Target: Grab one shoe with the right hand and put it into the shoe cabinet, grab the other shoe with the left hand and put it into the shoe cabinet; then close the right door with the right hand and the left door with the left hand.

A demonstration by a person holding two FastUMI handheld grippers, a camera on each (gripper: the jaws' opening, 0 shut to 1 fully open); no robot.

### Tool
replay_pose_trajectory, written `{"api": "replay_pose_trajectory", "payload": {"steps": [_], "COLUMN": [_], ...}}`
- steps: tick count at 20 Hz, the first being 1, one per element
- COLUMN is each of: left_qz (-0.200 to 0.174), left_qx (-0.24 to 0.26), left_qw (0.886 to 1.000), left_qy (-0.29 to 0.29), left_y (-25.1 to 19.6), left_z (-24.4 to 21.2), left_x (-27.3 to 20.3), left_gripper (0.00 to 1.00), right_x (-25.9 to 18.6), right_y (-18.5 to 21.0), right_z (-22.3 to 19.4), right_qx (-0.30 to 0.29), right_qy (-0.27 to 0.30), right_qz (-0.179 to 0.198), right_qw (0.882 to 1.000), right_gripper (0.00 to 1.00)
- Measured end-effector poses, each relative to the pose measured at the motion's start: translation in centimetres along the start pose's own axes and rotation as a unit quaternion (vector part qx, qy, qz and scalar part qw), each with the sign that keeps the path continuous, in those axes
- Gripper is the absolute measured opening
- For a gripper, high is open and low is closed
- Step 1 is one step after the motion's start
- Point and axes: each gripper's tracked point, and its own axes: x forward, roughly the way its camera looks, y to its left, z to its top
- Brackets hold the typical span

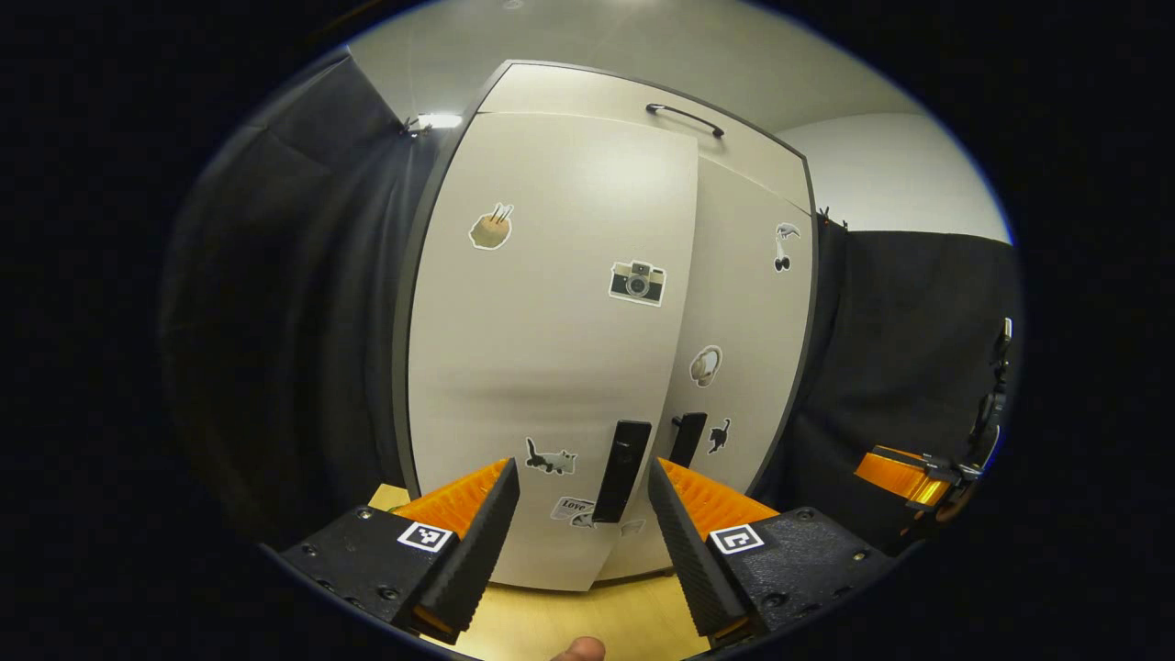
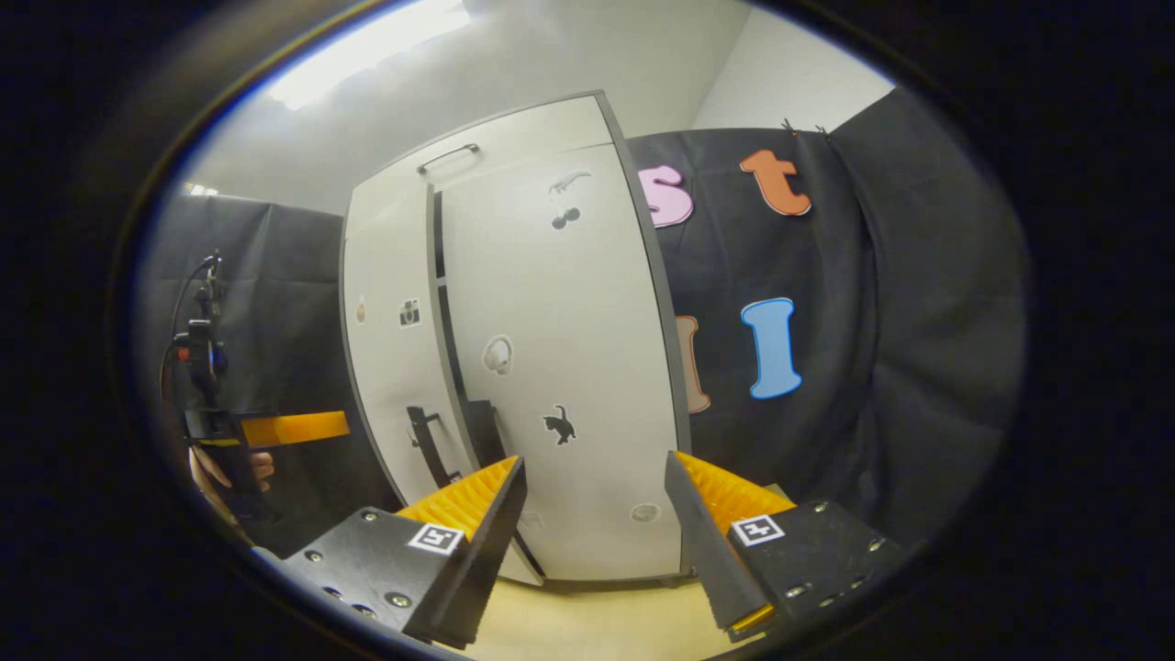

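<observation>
Both fingers of the left hand-held gripper (image 1: 584, 514) are being held spread and empty before the left door (image 1: 551, 349) of the shoe cabinet (image 2: 514, 349), near its handle (image 1: 621, 470). That door is judged slightly ajar, the right door (image 2: 569, 367) closed; a push is called for next. From the right gripper view, where the right hand-held gripper (image 2: 595, 514) is likewise spread, the dark gap between doors is being shown; shoes cannot be seen, presumably inside.

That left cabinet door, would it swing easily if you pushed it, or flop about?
The left door looks like a flat rigid panel, so it probably swings as one piece without flexing. In the right gripper view it stands slightly ajar, so a light push likely shuts it. Its smooth face may be slippery; the handle offers surer contact.
</observation>
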Motion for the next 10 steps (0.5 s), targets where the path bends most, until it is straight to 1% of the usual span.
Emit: {"api": "replay_pose_trajectory", "payload": {"steps": [10], "left_qz": [0.012], "left_qx": [0.005], "left_qw": [1.0], "left_qy": [-0.002], "left_y": [0.13], "left_z": [0.04], "left_x": [-0.24], "left_gripper": [0.87], "right_x": [0.04], "right_y": [0.13], "right_z": [-0.25], "right_qx": [-0.001], "right_qy": [0.003], "right_qz": [0.004], "right_qw": [1.0], "right_gripper": [0.91]}}
